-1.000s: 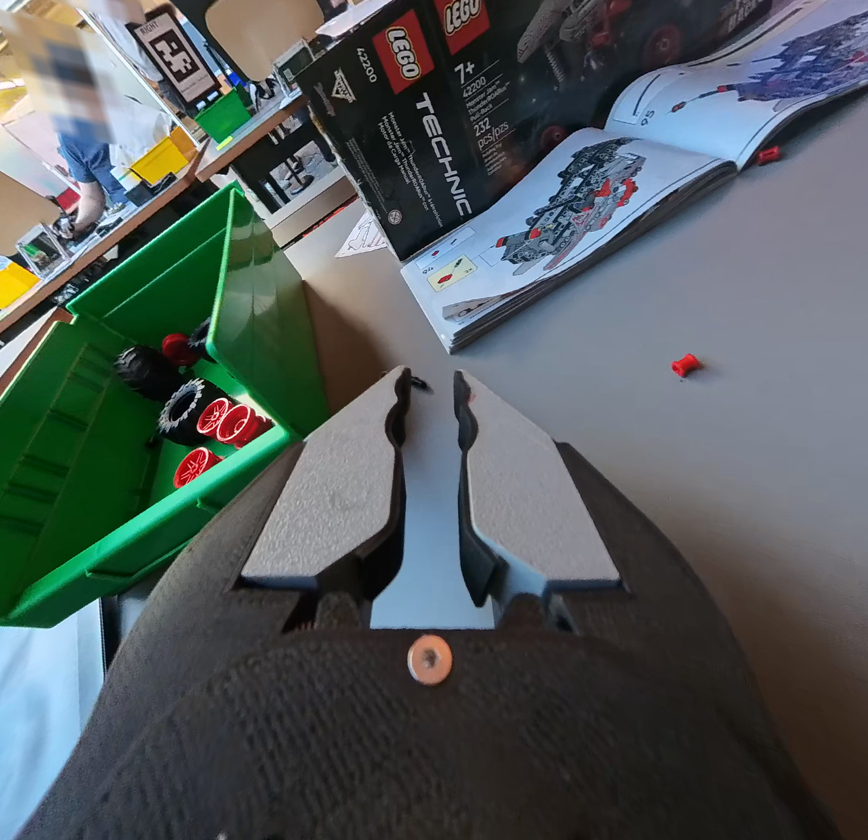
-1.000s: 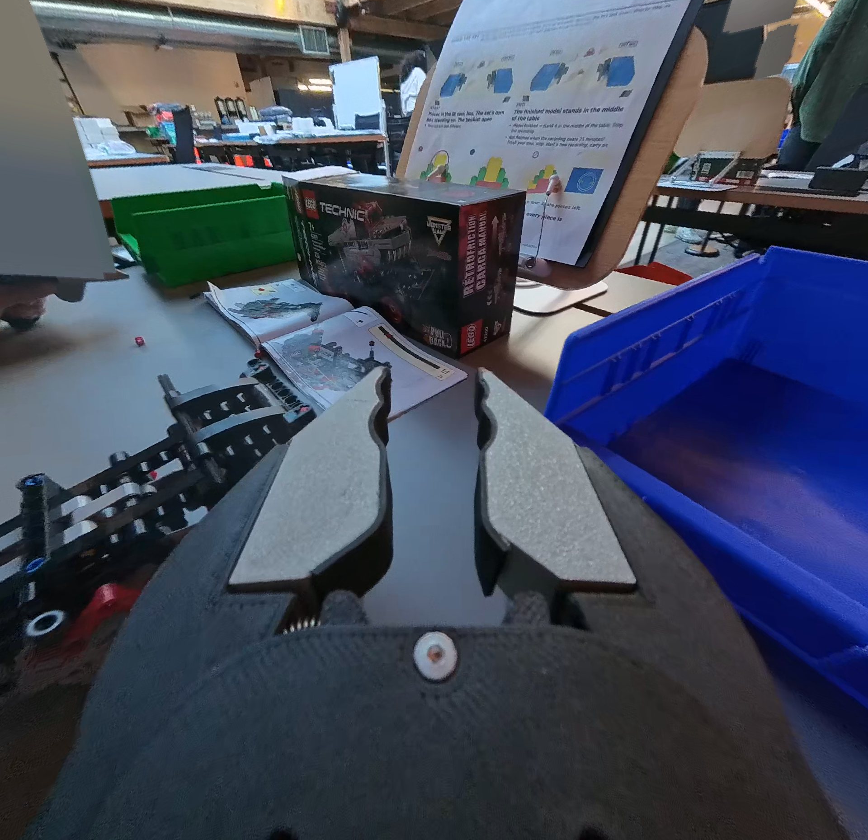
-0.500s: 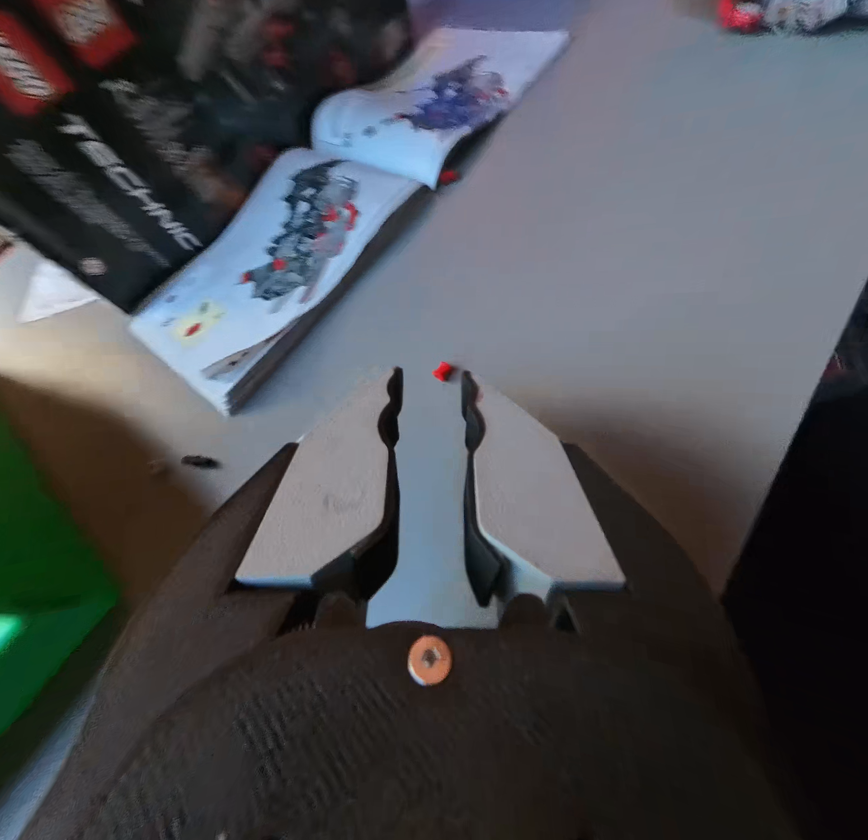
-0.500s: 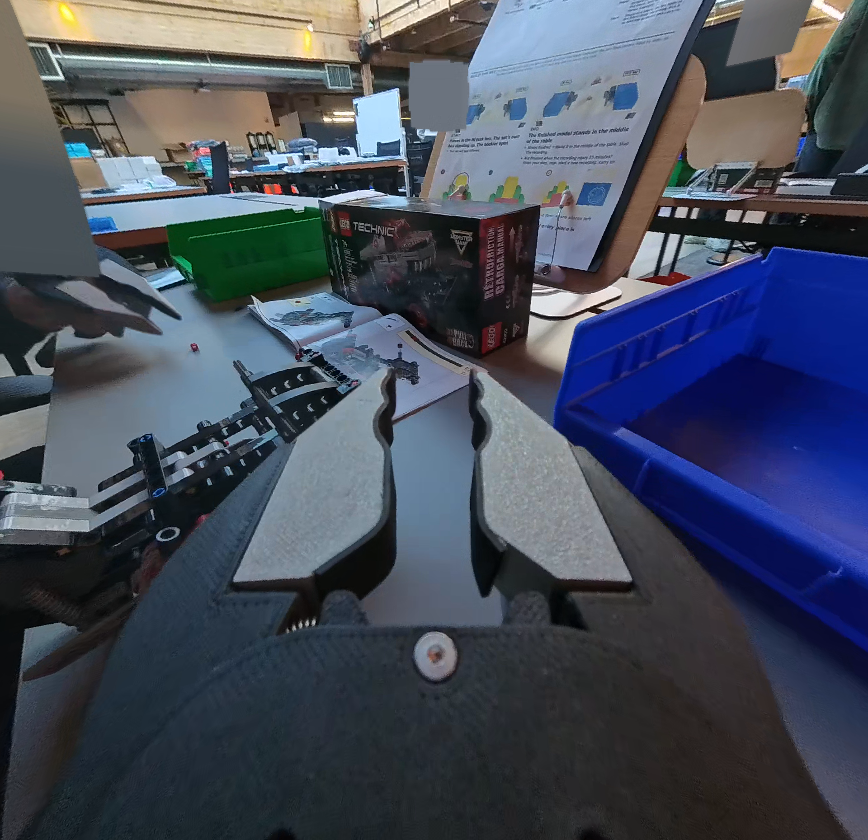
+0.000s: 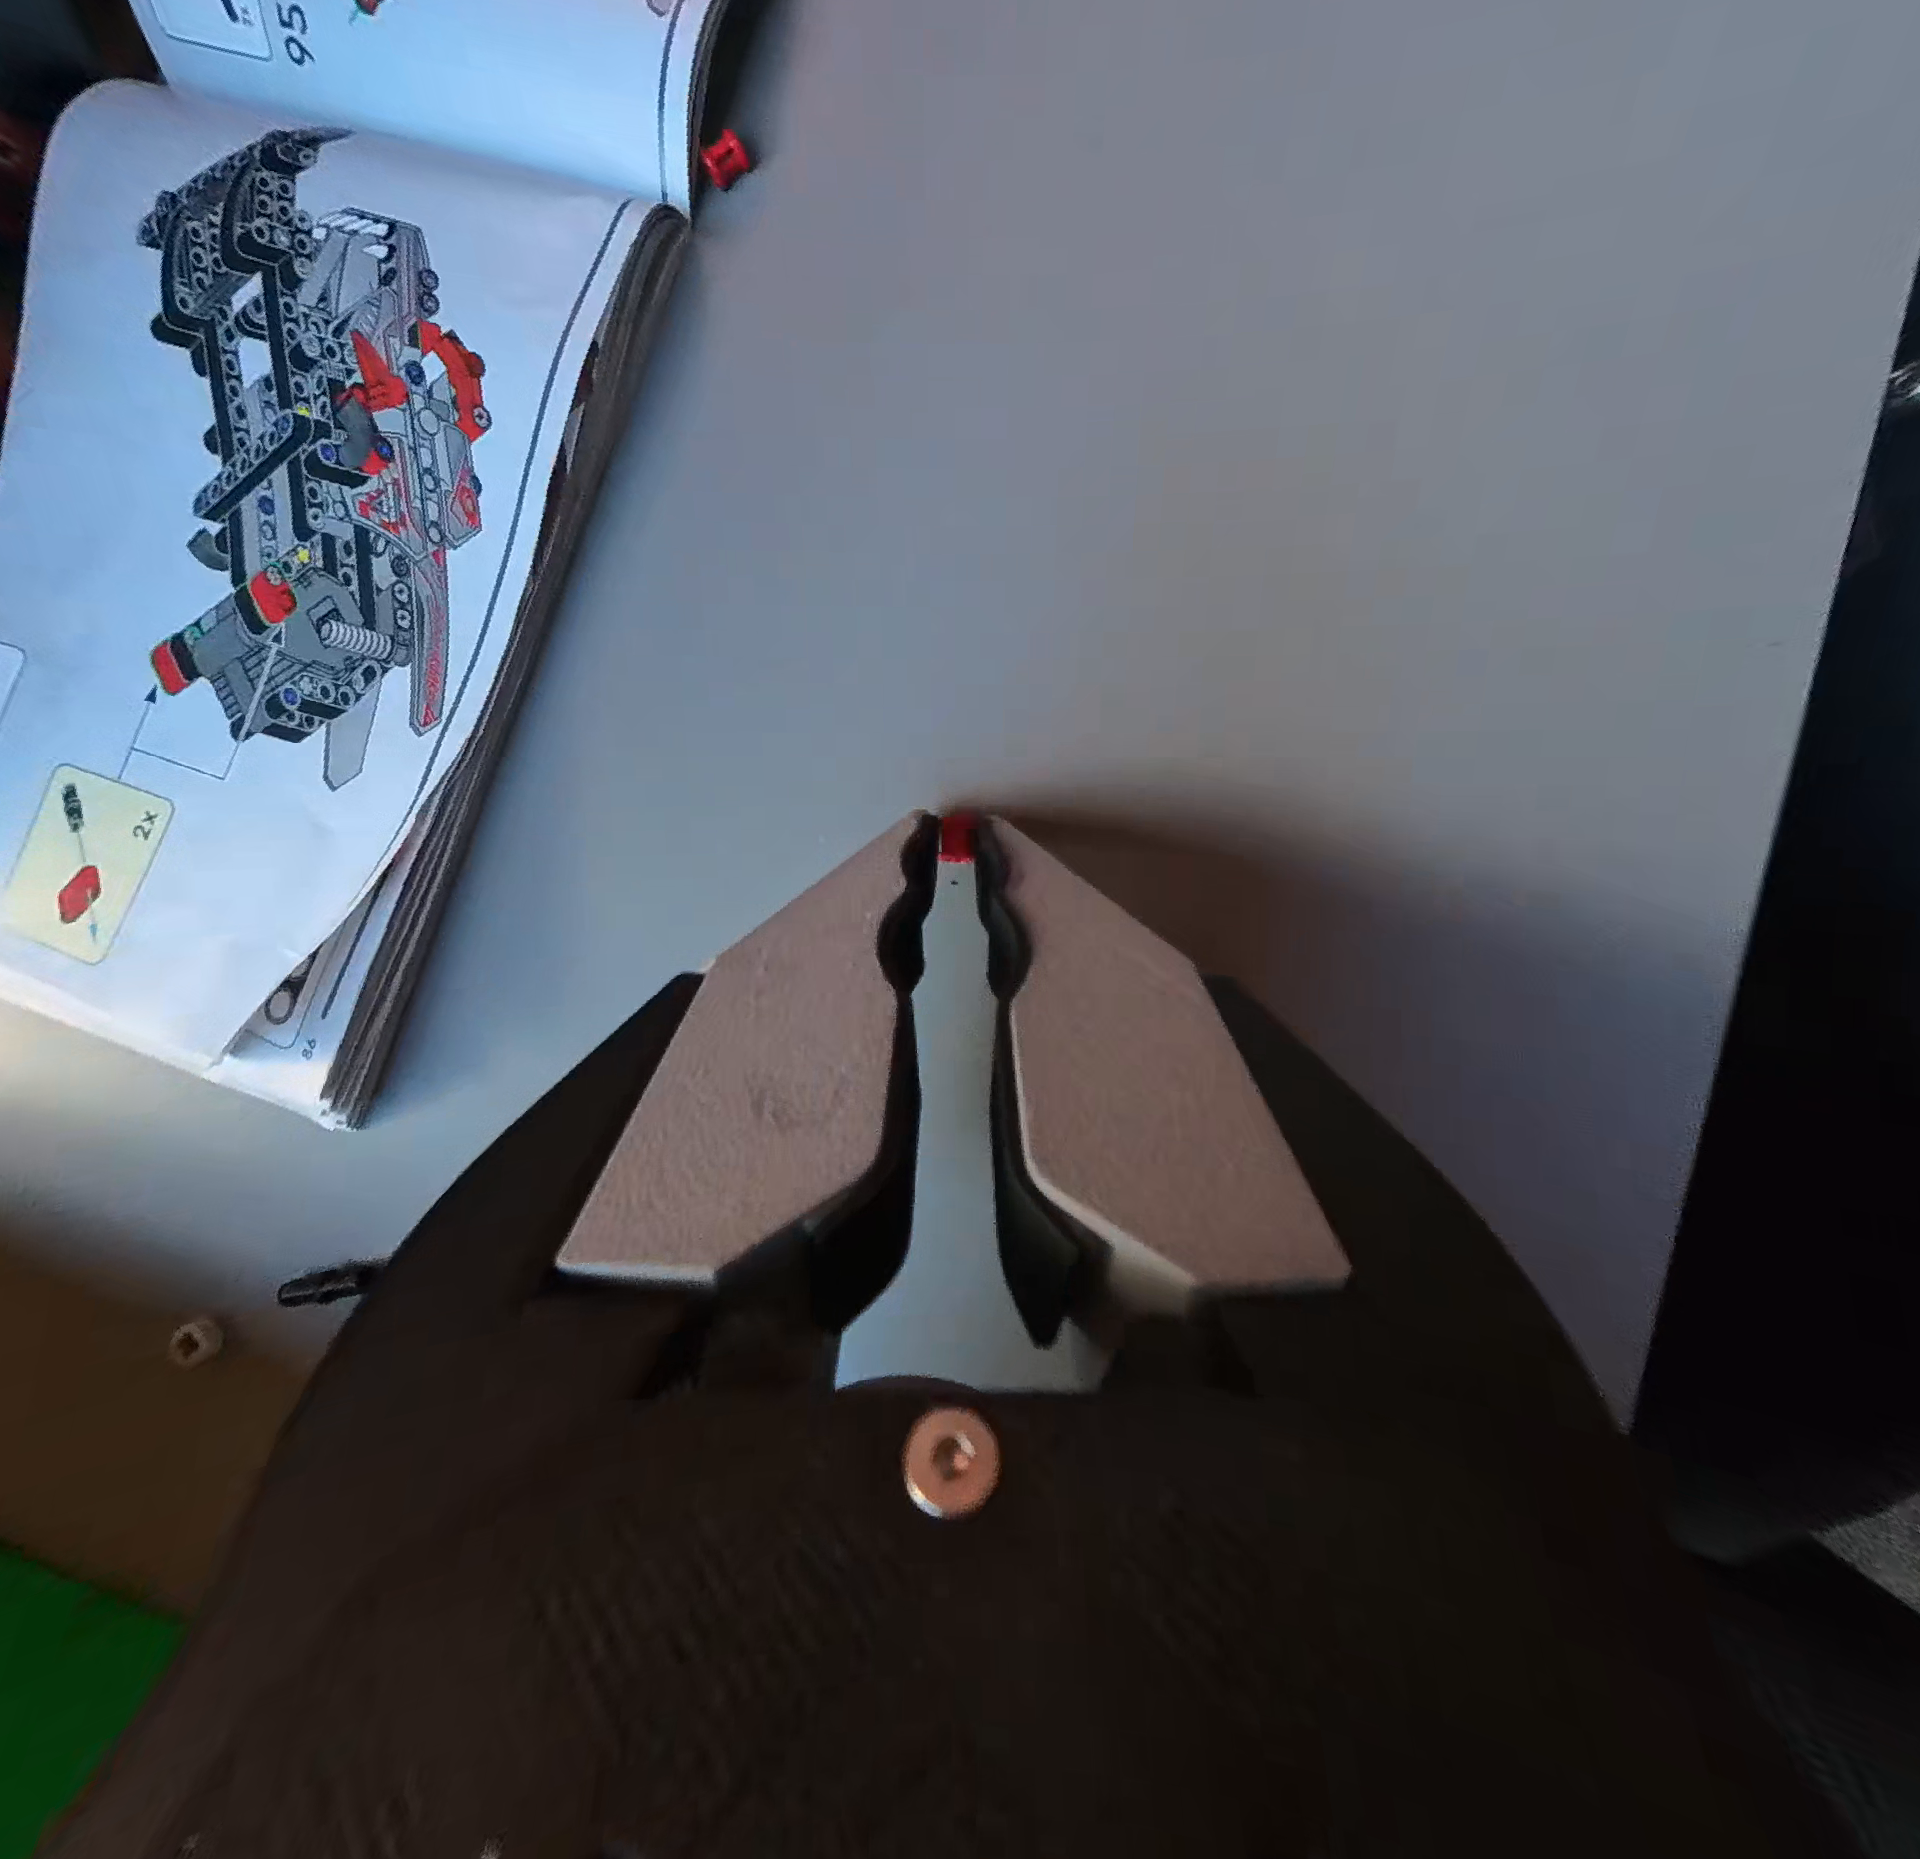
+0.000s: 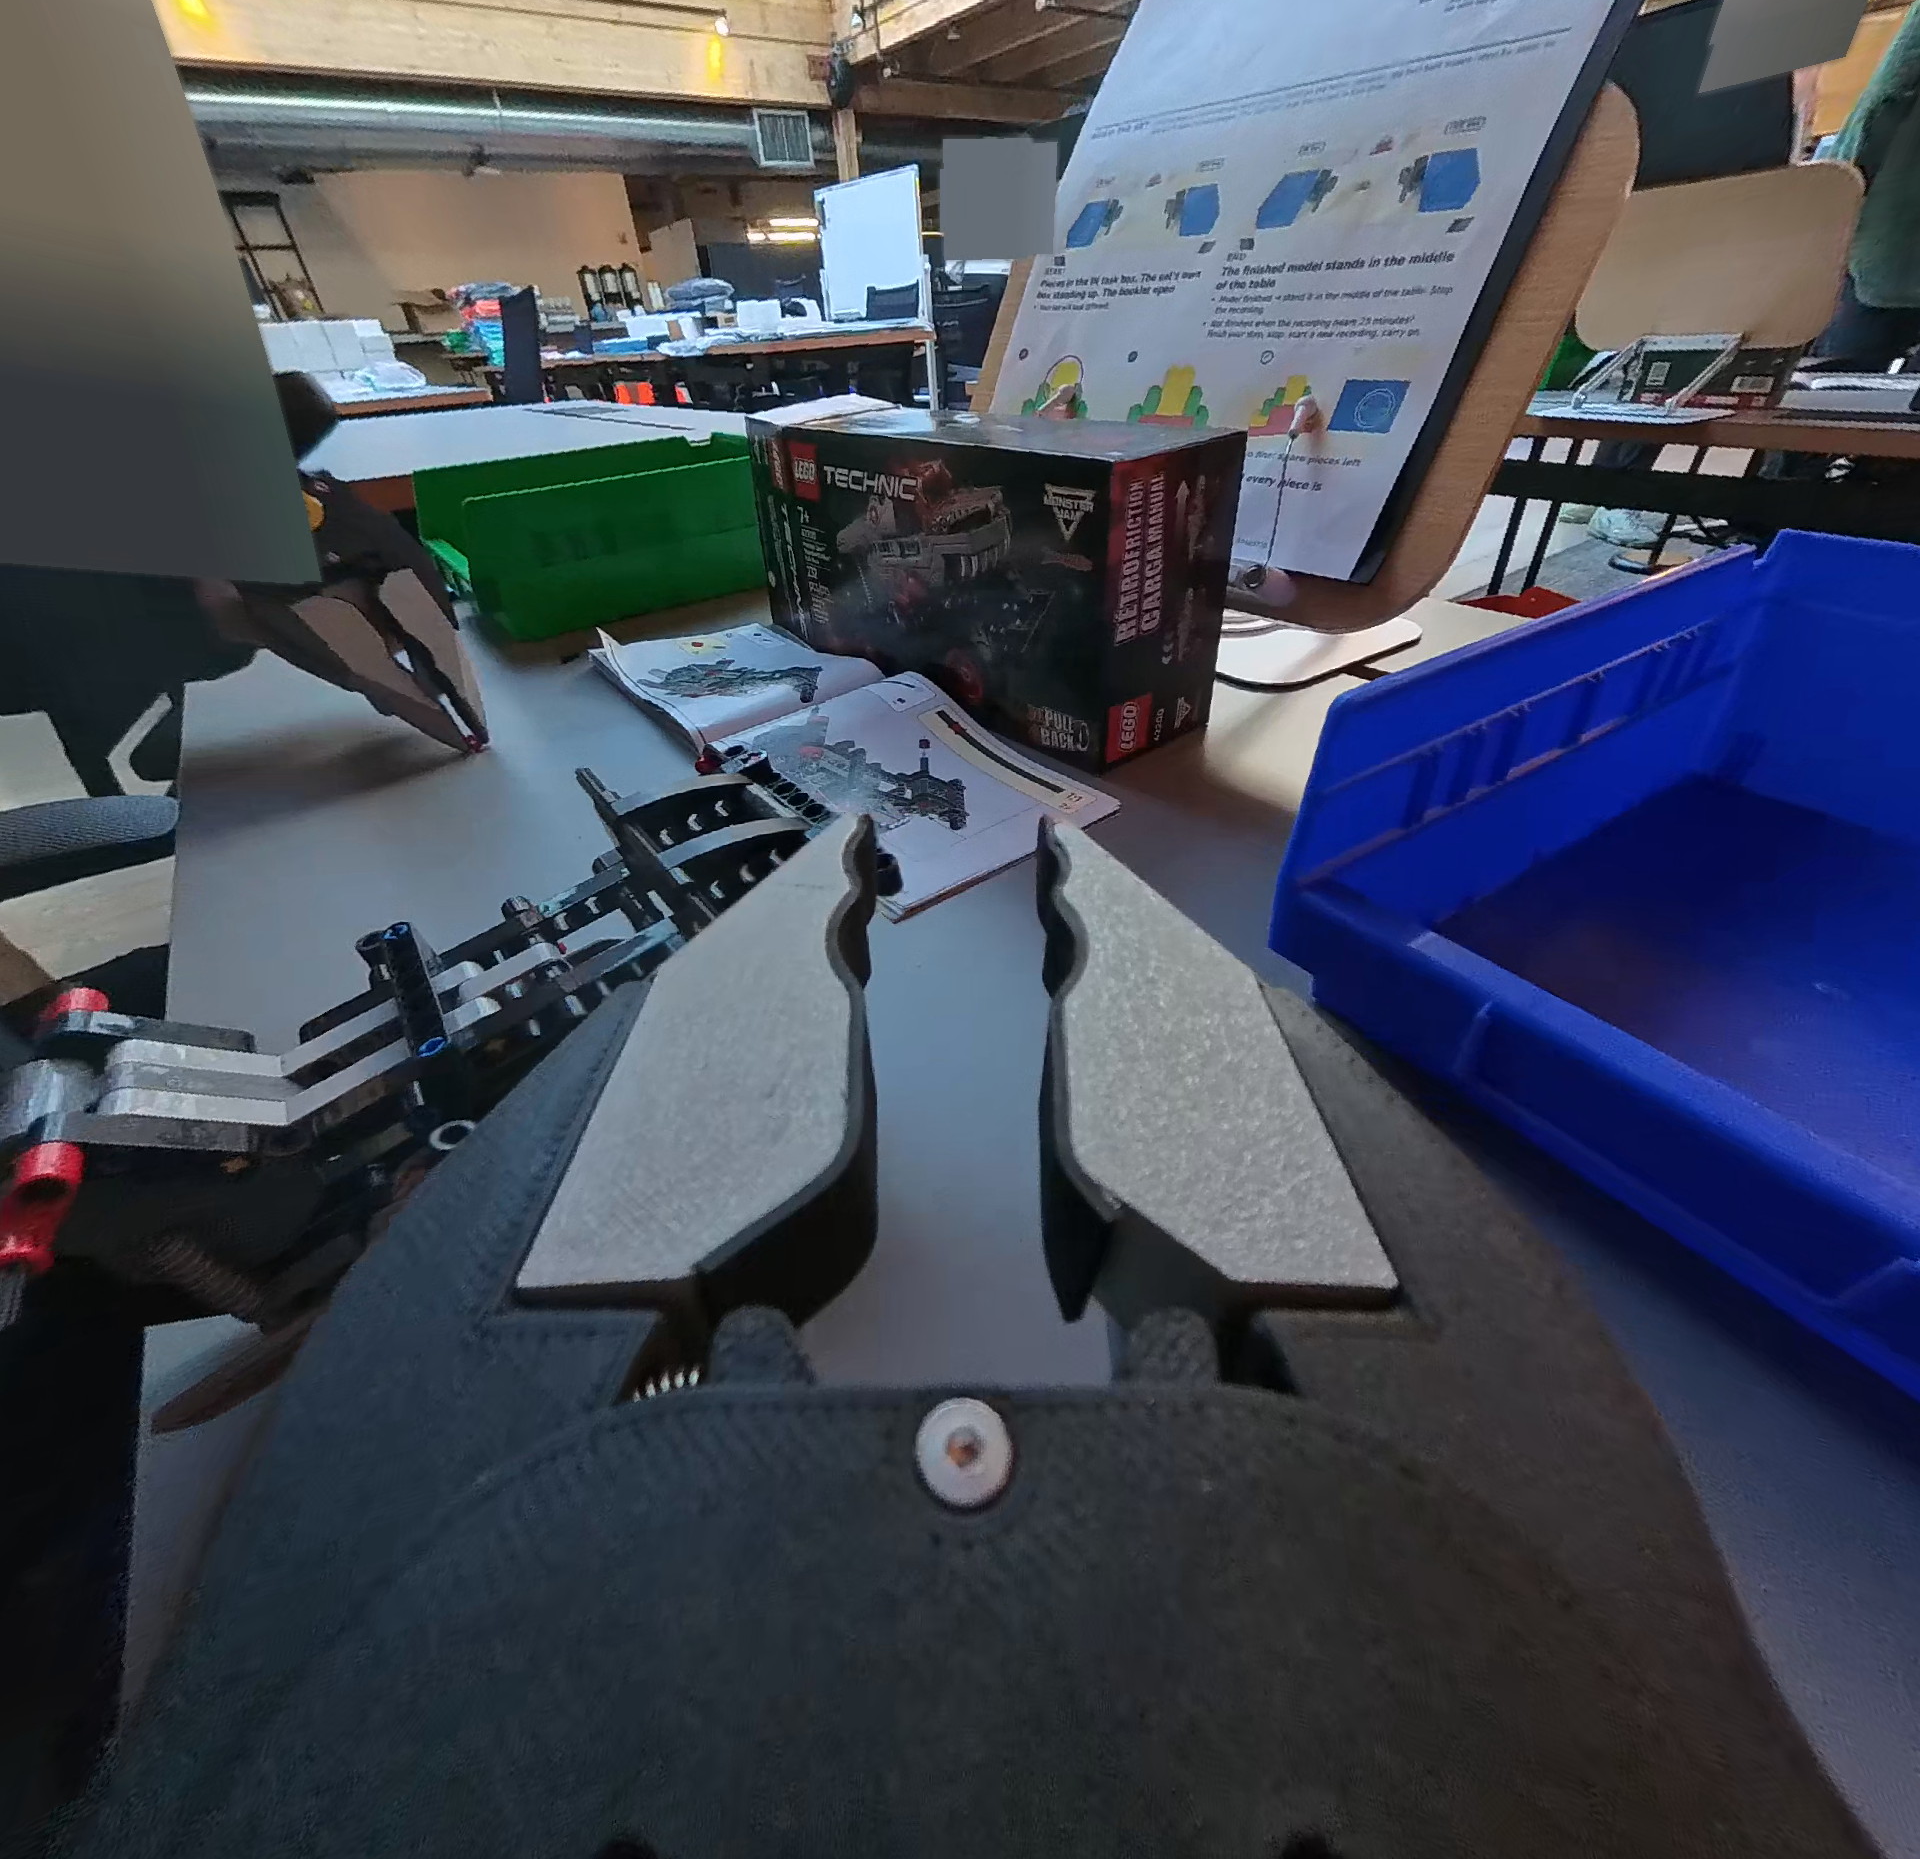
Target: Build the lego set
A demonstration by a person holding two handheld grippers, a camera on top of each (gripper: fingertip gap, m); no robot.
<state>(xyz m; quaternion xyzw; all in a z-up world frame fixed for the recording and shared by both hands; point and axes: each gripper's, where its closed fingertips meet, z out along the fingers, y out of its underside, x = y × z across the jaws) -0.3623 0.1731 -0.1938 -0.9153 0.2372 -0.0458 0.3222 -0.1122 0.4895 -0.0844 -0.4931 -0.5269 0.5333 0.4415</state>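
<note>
My left gripper points down at the grey table and its tips are closed on a small red Lego piece that rests on the tabletop. It also shows in the right wrist view, tips on the table at the far left. My right gripper is open and empty, held low over the table. The partly built black and grey Technic model lies just left of it, with red pieces at its near end.
The open instruction booklet lies left of the left gripper, a second red piece at its edge. A black pin and a pale piece lie nearby. A blue bin, set box and green bin stand around. The tips of one gripper are about 40 cm away from the tips of the other.
My left gripper swung from the green bin to the red piece on the table, dropped onto it and narrowed around it. My right gripper rose slightly and stayed open.
</note>
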